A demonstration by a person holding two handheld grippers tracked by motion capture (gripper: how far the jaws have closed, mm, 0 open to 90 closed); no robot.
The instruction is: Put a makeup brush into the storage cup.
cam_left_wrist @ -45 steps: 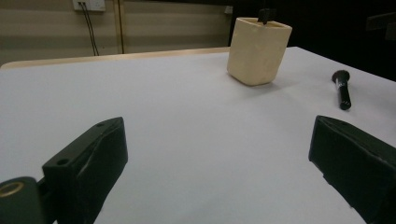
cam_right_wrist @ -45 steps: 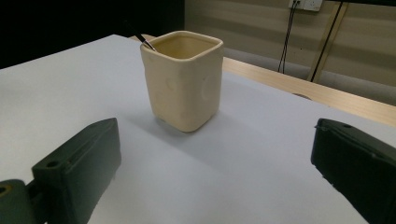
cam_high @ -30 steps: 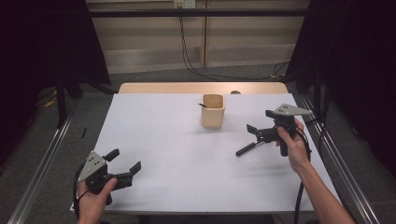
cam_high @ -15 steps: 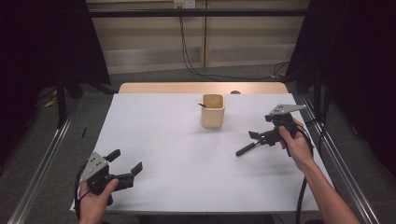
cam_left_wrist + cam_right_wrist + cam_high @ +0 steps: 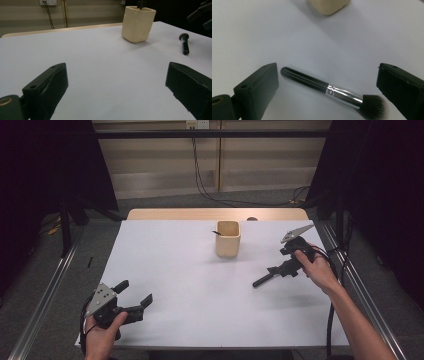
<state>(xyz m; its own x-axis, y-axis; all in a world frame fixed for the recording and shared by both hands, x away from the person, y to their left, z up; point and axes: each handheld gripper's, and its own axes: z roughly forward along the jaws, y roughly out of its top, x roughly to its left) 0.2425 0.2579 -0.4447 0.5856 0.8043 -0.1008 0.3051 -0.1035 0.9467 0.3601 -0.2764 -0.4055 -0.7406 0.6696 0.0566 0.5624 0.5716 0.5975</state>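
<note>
My right claw (image 5: 327, 92) is spread wide over the makeup brush (image 5: 332, 91) lying on the desk (image 5: 190, 270); my left claw (image 5: 134, 296) is spread too.

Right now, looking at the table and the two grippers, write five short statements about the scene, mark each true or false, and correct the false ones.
1. The brush lies flat on the table. True.
2. The right gripper is shut on the brush. False: its fingers stand wide open on either side of the brush.
3. The cup stands upright, with something dark sticking out of its top. True.
4. The left gripper holds the cup. False: it is open near the table's front left corner, far from the cup.
5. The brush's bristles point at the cup. False: the handle end lies nearer the cup.
</note>
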